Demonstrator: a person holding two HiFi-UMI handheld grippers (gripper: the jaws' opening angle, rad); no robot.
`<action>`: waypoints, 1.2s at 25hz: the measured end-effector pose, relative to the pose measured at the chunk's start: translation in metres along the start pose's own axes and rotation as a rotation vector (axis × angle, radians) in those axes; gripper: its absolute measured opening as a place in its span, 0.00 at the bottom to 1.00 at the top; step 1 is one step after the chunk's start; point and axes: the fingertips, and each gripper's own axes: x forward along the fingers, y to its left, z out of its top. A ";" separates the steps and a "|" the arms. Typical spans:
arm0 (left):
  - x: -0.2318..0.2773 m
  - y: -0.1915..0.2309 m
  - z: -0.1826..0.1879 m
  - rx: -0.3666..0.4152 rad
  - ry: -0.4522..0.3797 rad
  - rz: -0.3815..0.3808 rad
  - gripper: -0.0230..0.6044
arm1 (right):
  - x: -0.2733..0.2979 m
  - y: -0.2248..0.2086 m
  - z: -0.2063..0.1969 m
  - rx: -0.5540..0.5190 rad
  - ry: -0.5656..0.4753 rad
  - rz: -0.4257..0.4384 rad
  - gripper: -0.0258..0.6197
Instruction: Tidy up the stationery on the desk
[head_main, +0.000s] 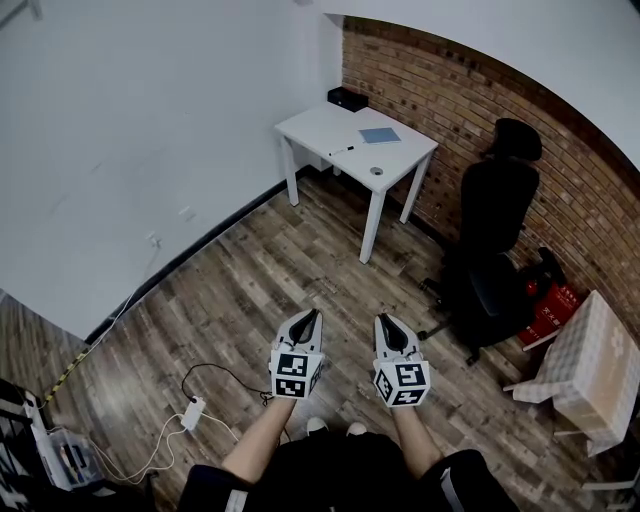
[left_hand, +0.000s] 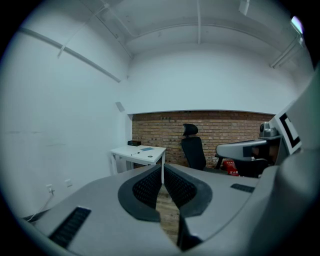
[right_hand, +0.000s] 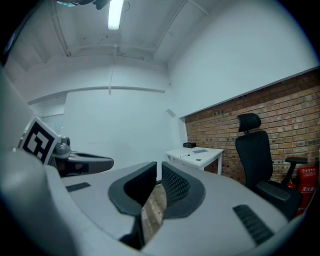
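Left tongs (head_main: 312, 316) pressed together, pinching nothing. Right tongs (head_main: 386, 322) likewise closed and empty, with only floor (head_main: 300, 260) showing under the pads in both gripper views. Held side by side at 6 o'clock of the head view, aimed at the desk (head_main: 318, 128) up at 12 o'clock, well apart from it.

Step in hand, as a judgement: approach only, no tidying begun. All stationery lying untouched on the desk:
- blue notebook (head_main: 379, 135) near the middle
- pen (head_main: 341, 150) at the notebook's 8 o'clock
- small round item (head_main: 376, 171) at the notebook's 6 o'clock, near the front edge
- black box (head_main: 347, 98) at its 11 o'clock, back by the brick wall (head_main: 450, 100)

Next move, also a judgement:
- Walk up to the desk.
- Spread one pair of tongs.
- Come down on the first item. Possibly the pen into the box, but no way to confirm.
- Expect a careful low pinch for a thin pen lying flat.
- Mind the office chair (head_main: 495, 225) at 2 o'clock and the cable (head_main: 215, 385) on the floor at 8 o'clock.

Hard to make out:
- Round item too small to name.
- Box lidded or open, cannot tell.
- Anything behind the box hidden.
- Desk tiny in both gripper views, partly cut by the tongs' own bodies.
- Person's arms cropped at the bottom edge.
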 end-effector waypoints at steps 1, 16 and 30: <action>-0.001 0.004 -0.001 0.000 -0.001 -0.002 0.08 | 0.003 0.004 0.000 -0.003 -0.001 0.001 0.08; 0.007 0.035 -0.008 -0.010 0.001 -0.036 0.08 | 0.022 0.027 -0.005 -0.010 0.011 -0.020 0.08; 0.101 0.071 -0.003 0.008 0.032 -0.043 0.08 | 0.114 -0.013 -0.002 0.027 0.008 -0.013 0.08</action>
